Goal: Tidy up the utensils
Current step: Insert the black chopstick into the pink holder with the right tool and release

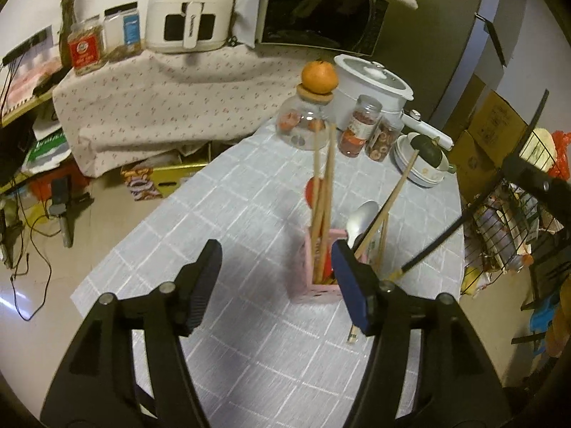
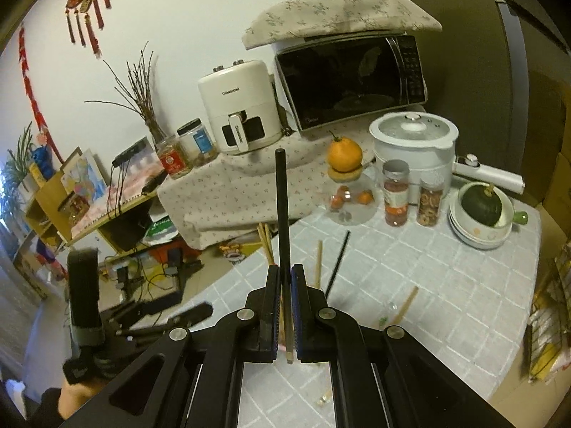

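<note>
- While the pink utensil holder [image 1: 316, 274] stands on the grey checked worktop [image 1: 200, 235], a black chopstick [image 2: 282, 210] is held clamped between the closed pads of the right hand-held gripper [image 2: 285, 306], its shaft pointing up and away from the jaws.
- The left hand-held gripper [image 1: 274, 278] is shown with jaws wide apart and nothing between them, its right pad just beside the holder.
- Wooden chopsticks [image 1: 323, 199] are seen upright inside the holder; a metal spoon [image 1: 360, 219] and further wooden sticks lean just beside it, on the side of the white bowls [image 1: 421, 167].
- A second black chopstick [image 2: 337, 262] and loose wooden ones [image 2: 405, 305] are left lying on the worktop, between the holder's area and the glass jar [image 2: 351, 199].
- The gripped stick is judged light, rigid and smooth, so slipping or swivelling is considered likely; a hold nearer its middle would be steadier than the present hold close to its pale tip.
- The holder looks light and could be tipped by a sideways knock.
</note>
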`<action>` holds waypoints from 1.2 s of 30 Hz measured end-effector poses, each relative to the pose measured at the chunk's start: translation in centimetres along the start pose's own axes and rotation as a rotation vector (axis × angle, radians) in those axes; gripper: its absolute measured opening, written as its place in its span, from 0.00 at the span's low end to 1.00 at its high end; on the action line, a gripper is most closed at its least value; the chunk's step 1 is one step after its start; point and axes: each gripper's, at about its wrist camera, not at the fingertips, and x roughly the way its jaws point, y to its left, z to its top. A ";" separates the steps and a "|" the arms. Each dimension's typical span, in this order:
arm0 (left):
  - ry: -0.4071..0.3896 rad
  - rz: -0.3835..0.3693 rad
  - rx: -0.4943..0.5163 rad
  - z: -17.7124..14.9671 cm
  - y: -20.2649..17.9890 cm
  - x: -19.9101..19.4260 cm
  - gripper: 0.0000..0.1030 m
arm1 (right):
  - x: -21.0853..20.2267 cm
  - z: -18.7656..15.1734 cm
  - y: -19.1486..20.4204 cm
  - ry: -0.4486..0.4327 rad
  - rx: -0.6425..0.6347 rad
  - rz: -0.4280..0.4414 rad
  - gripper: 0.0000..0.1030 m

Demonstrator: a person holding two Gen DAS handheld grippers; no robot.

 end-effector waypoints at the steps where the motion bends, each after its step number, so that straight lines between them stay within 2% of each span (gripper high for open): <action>1: 0.006 -0.005 -0.011 0.0 0.4 0.0 0.63 | 0.4 0.2 0.3 -0.007 -0.007 -0.008 0.06; 5: 0.027 -0.026 -0.033 -0.2 0.9 0.2 0.63 | 1.7 0.3 1.1 -0.013 -0.036 -0.047 0.06; 11: 0.047 -0.034 -0.021 -0.6 0.9 0.4 0.63 | 4.6 -0.4 1.8 0.057 -0.075 -0.085 0.06; 23: 0.070 -0.035 -0.016 -0.8 1.0 0.7 0.63 | 9.5 -2.0 0.9 0.195 -0.046 -0.075 0.06; 30: 0.090 -0.038 -0.022 -1.1 0.8 1.1 0.63 | 8.4 -1.3 -0.5 0.171 0.021 -0.017 0.11; 32: 0.093 -0.043 -0.018 -1.2 0.6 1.2 0.63 | 7.2 -1.0 -1.0 0.156 0.029 -0.009 0.19; 36: 0.095 -0.043 -0.008 -1.3 -0.1 1.3 0.72 | 5.3 -0.9 -2.0 0.139 0.032 -0.023 0.27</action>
